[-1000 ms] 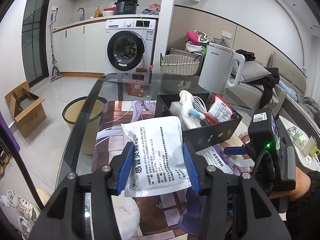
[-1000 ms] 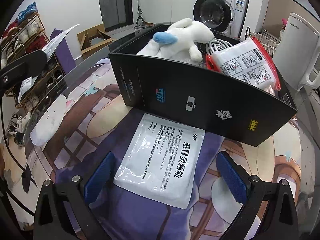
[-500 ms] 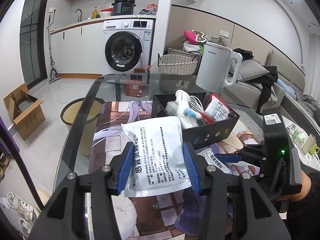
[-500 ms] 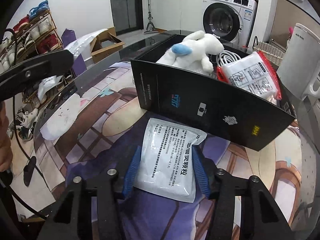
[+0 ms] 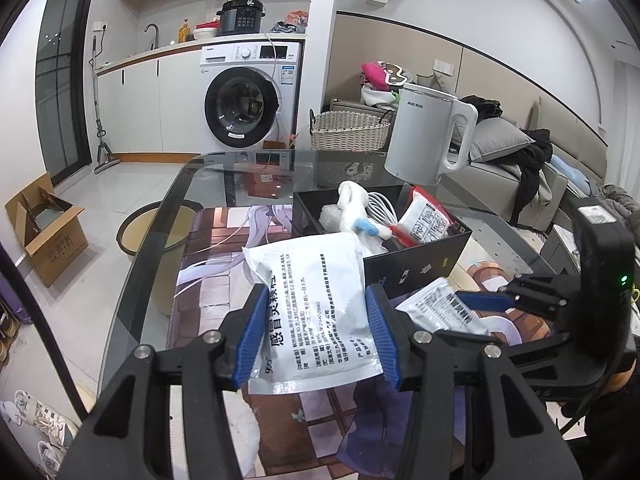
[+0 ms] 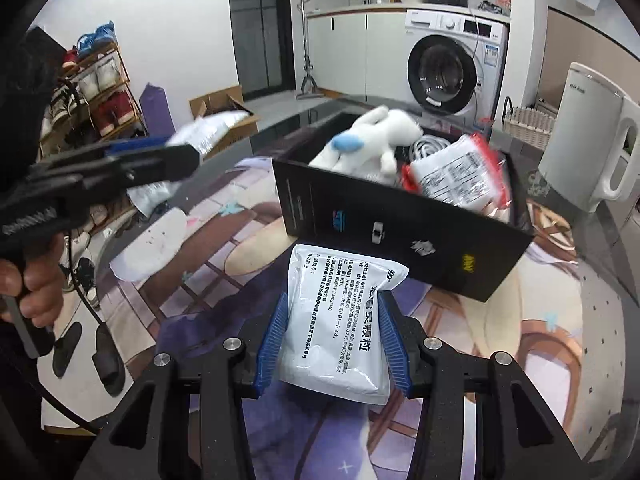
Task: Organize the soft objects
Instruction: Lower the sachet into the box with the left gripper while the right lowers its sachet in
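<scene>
My left gripper [image 5: 316, 336] is shut on a white medicine pouch [image 5: 316, 304] and holds it above the table mat, left of the black box [image 5: 416, 268]. My right gripper [image 6: 334, 344] is shut on a second white pouch [image 6: 340, 320], lifted just in front of the black box [image 6: 400, 228]. The box holds a white plush toy [image 6: 372, 140], a red-edged white packet [image 6: 460, 176] and a coiled white cable [image 6: 428, 146]. The right gripper with its pouch also shows in the left wrist view [image 5: 444, 308].
A white kettle [image 5: 430, 140] stands on the glass table behind the box. A printed mat [image 6: 520, 320] covers the table. A bin [image 5: 156, 232], a cardboard box [image 5: 44, 232] and a washing machine [image 5: 248, 100] are on the floor beyond the table edge.
My right gripper closed on the pouch that lay in front of the box and lifted it off the mat. My left gripper kept its pouch and drew back and up a little.
</scene>
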